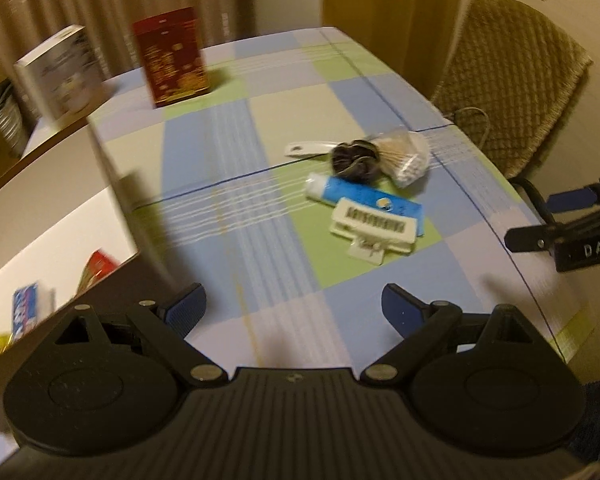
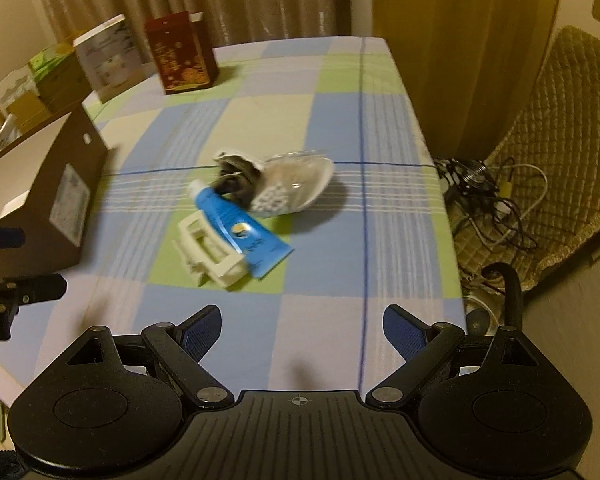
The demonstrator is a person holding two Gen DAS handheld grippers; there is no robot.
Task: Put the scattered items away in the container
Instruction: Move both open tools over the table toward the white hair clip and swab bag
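Left wrist view: the table (image 1: 268, 128) has a checked blue, green and cream cloth on it. Off at the left edge sits the container (image 1: 60, 208), a brown cardboard box with a white inside, and a blue-and-white pack (image 1: 26, 312) plus something red (image 1: 100, 266) lie in it. The loose stuff is bunched up mid-table, well apart from the box: a blue tube (image 1: 364, 196) with a white clip (image 1: 372, 230) lying against it, a dark scrunchie (image 1: 354, 160), a bag of cotton swabs (image 1: 404, 156) and a white flat handle (image 1: 306, 148) poking out behind. A red tin (image 1: 172, 60) and a white carton (image 1: 60, 72) stand at the far end, and a quilted chair (image 1: 516, 92) is off to the right. Nothing sits between the left claw (image 1: 294, 306) and the pile; its blue pads are spread wide, holding nothing. The right claw (image 1: 572, 232) peeks in from the right, with "DAS" readable on it.

Right wrist view: same pile, with the tube (image 2: 240, 228) lying over the clip (image 2: 208, 252), and the scrunchie (image 2: 236, 184) touching the swab bag (image 2: 292, 188). The box (image 2: 56, 196) at left carries a pale label, too blurry to read. A tangle of cables (image 2: 488, 200) lies beside the table on the right. The right claw (image 2: 302, 332) is spread wide and empty too.
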